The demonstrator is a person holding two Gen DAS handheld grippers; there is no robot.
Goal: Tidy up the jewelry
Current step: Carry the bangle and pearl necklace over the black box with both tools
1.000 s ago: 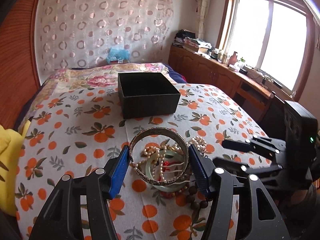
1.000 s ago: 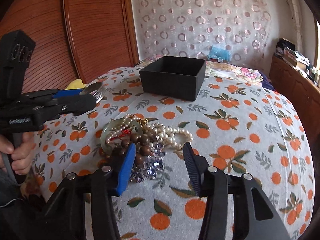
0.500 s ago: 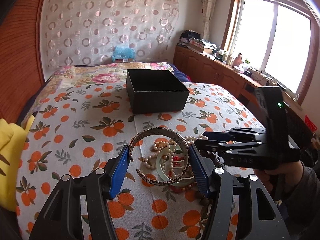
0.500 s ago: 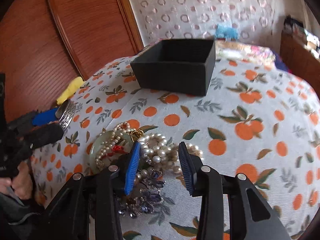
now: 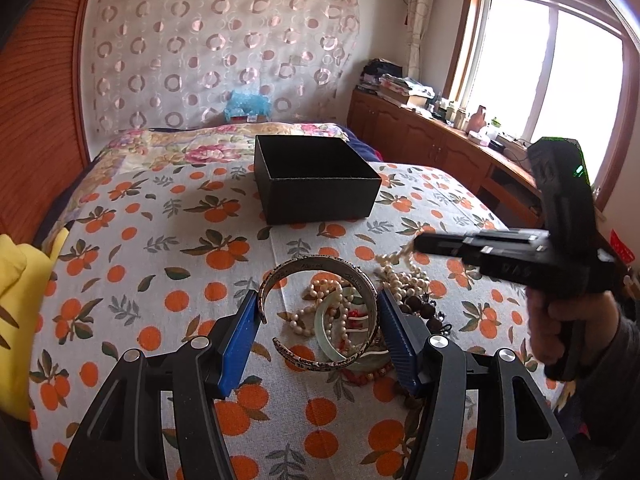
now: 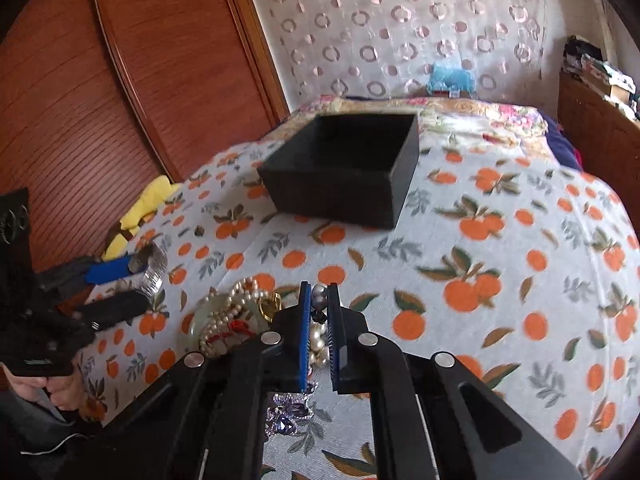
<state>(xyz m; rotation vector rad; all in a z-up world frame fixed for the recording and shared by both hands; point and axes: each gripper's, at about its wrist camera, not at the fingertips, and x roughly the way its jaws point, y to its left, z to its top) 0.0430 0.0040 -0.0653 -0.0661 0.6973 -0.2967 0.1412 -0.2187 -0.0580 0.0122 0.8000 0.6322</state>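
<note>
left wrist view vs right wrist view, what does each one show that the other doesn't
Only the left wrist view shows the window and the left hand-held gripper clamping the silver cuff bangle from outside. Only the right wrist view shows the right hand-held gripper, its jaws just closed on a pearl strand, and the purple gem piece. Both show the black box, the orange-print sheet and the pale green jade bangle.
</note>
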